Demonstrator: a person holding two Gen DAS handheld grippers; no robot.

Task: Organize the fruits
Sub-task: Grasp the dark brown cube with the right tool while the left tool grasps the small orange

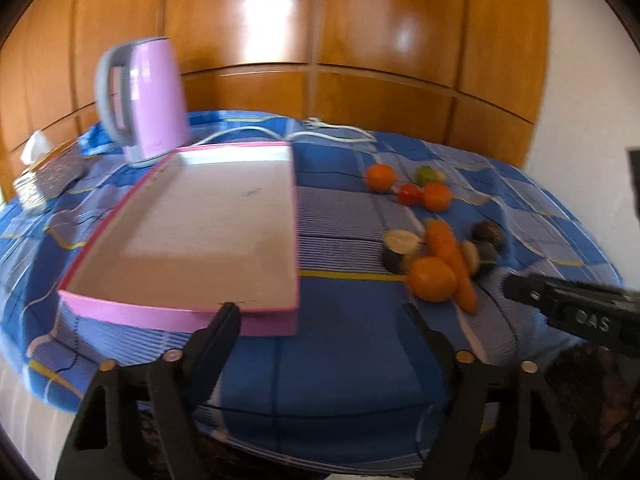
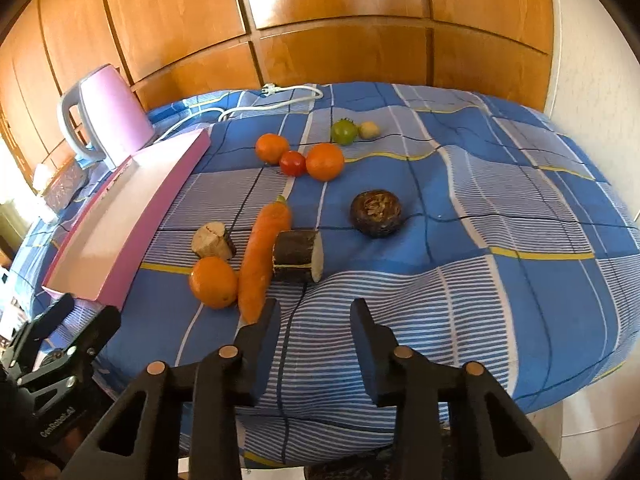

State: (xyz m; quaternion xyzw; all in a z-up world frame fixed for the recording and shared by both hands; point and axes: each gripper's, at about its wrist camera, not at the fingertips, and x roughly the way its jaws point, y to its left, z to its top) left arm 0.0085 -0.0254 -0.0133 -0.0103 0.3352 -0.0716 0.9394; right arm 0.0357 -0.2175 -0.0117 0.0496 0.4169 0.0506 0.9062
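Fruit and vegetables lie loose on the blue checked cloth [image 2: 480, 208]. An orange [image 2: 213, 282], a carrot [image 2: 262, 256] and a dark cut chunk [image 2: 298, 256] sit just beyond my right gripper [image 2: 316, 308], which is open with nothing between its fingers. Farther back are two oranges [image 2: 272, 147] [image 2: 325, 161], a red tomato [image 2: 292, 163] and a green tomato [image 2: 344, 131]. An empty pink tray [image 1: 200, 220] lies left of the pile. My left gripper [image 1: 320, 312] is open at the tray's near right corner, holding nothing.
A pink kettle [image 1: 148, 100] stands behind the tray, its white cord [image 2: 280, 96] trailing along the back. A dark round piece [image 2: 376, 213] and a pale cut piece [image 2: 212, 240] lie among the produce. Wooden panels [image 2: 340, 20] close off the back.
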